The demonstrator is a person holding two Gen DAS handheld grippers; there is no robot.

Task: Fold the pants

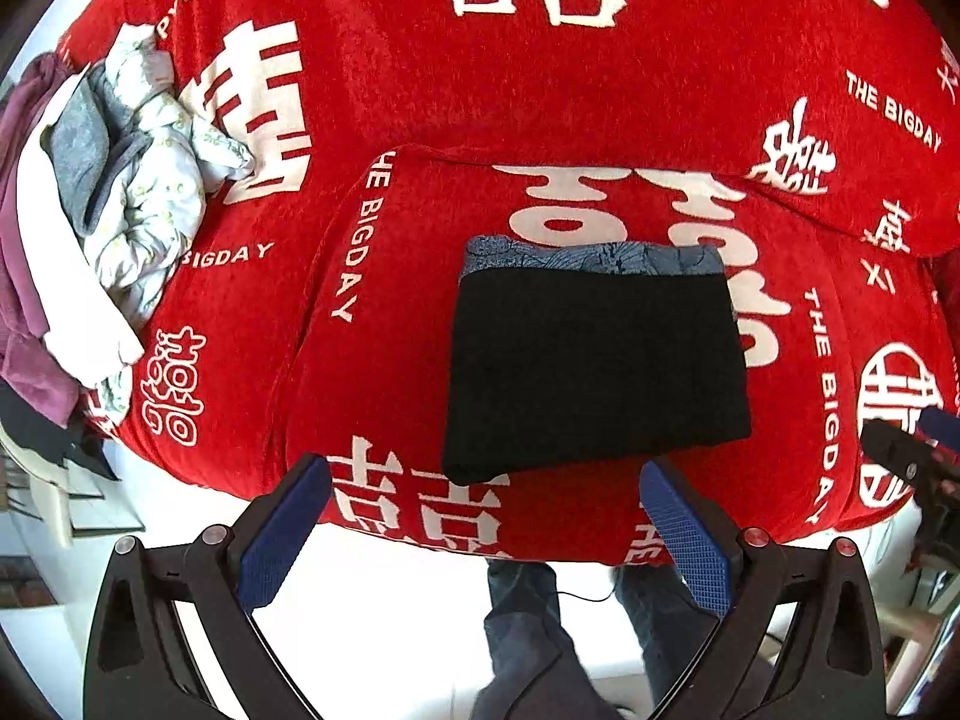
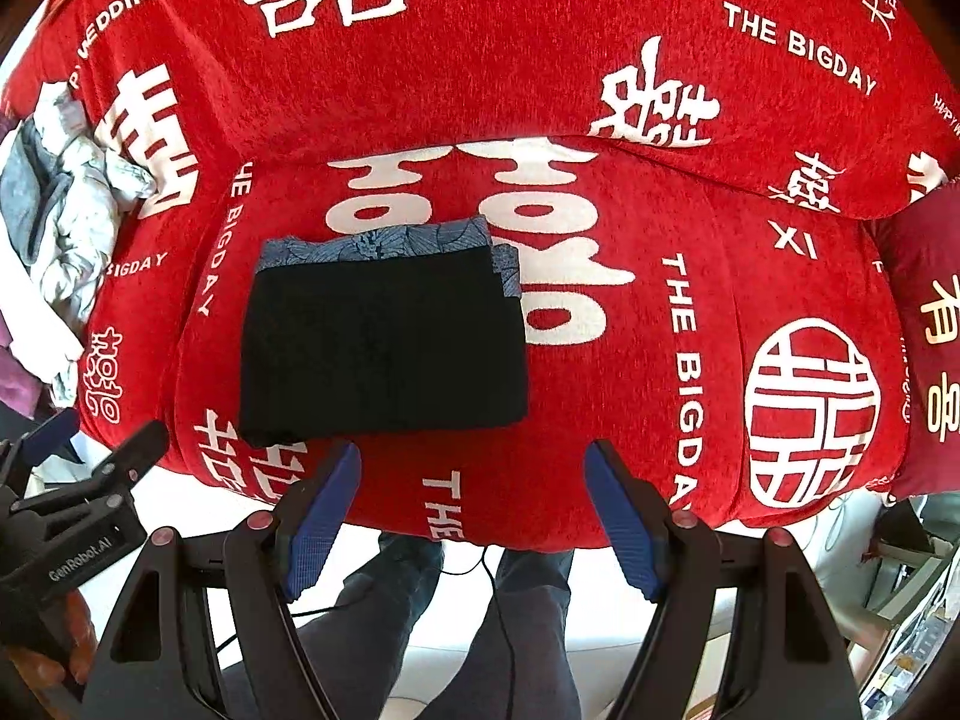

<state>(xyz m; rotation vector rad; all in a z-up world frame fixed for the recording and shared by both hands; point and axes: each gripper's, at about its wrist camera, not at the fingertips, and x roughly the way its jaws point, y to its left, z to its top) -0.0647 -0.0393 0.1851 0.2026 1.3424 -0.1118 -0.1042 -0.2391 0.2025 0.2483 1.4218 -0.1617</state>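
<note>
Red plush cover printed with white characters and "THE BIGDAY" lettering spans the sofa-like surface in both views. Folded black pants, a compact rectangle with a blue patterned fabric edge showing along the far side, lie flat on the front cushion. Left gripper, blue-padded jaws spread wide and empty, hangs just short of the pants' near edge, apart from it. Right gripper, likewise spread and empty, sits near the cushion's front, with the pants ahead and to its left. Crumpled pale and grey clothes lie heaped at far left.
</note>
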